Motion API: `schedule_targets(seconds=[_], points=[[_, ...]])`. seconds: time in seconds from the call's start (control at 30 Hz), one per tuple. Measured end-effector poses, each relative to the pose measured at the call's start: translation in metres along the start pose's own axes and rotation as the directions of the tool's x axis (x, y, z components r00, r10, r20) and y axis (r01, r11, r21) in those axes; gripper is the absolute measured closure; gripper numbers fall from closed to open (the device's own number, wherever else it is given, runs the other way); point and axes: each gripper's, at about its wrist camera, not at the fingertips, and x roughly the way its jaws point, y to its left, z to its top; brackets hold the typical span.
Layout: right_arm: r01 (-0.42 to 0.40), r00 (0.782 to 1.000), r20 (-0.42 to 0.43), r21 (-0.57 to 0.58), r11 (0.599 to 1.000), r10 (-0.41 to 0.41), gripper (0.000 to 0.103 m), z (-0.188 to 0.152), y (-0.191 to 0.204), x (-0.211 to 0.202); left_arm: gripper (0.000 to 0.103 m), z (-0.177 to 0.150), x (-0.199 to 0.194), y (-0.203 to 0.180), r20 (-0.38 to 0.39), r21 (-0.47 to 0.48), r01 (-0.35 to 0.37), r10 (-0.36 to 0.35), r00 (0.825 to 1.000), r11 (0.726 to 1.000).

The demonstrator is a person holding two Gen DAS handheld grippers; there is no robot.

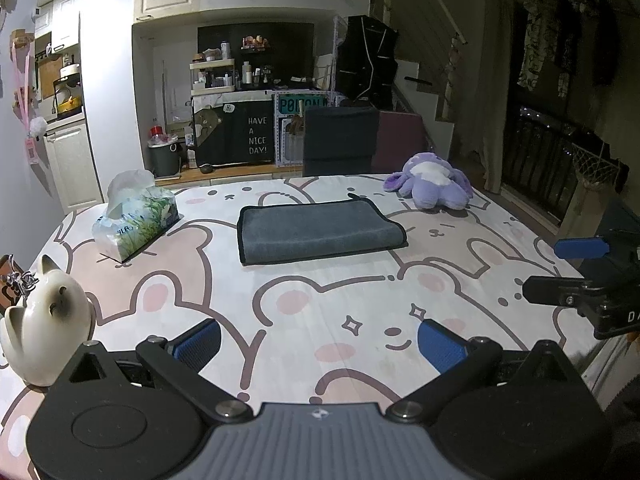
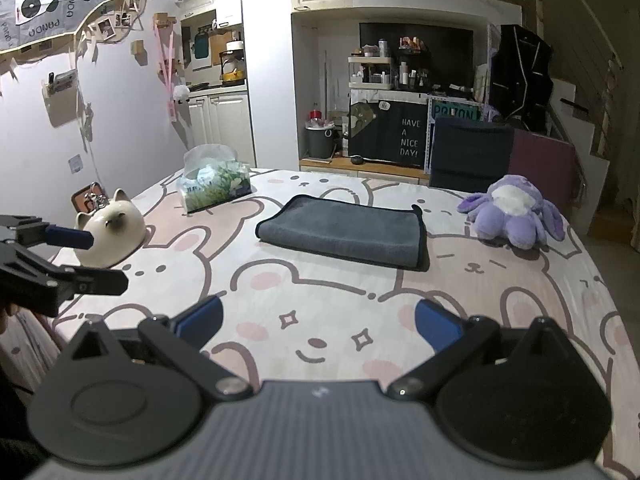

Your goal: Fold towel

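You are holding both grippers wide open and gripping nothing. Your left gripper (image 1: 318,342) is hanging over the bear-print tablecloth (image 1: 360,288) with its blue pads (image 1: 198,342) far apart, and your right gripper (image 2: 318,328) is doing the same beside it. The gray towel (image 1: 316,230) is lying flat, well ahead of both sets of fingers, near the middle of the table. From the left gripper it is sitting straight ahead, and from the right gripper it is sitting ahead and a little to the right. It is already looking folded at least once, with a thick rounded fold on one short side and the black-trimmed edges stacked on the other. So I think you are either between folds or nearly done. If one more fold is needed, you are going to have to reach forward, pinch the two corners of one short edge, lift, and lay them over the other side. There is plenty of bare cloth between your fingers and the towel. Off to the left of the fingers, the cat-shaped ceramic jar (image 1: 44,320) and the tissue pack (image 1: 136,216) are standing. The purple plush toy (image 2: 514,212) is sitting past the towel on the right. Watch the table's right edge, which is close to your right gripper.
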Motion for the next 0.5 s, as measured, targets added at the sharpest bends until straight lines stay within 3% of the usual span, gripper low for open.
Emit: schedule_targets(seconds=[0.5], points=[[-0.011,1.0,0.0,-0.009,1.0,0.011,0.0,-0.0017,0.001,-0.0001,0.0,-0.0002,-0.0016,-0.0017,0.001,0.0,0.003,-0.003,1.0,1.0]])
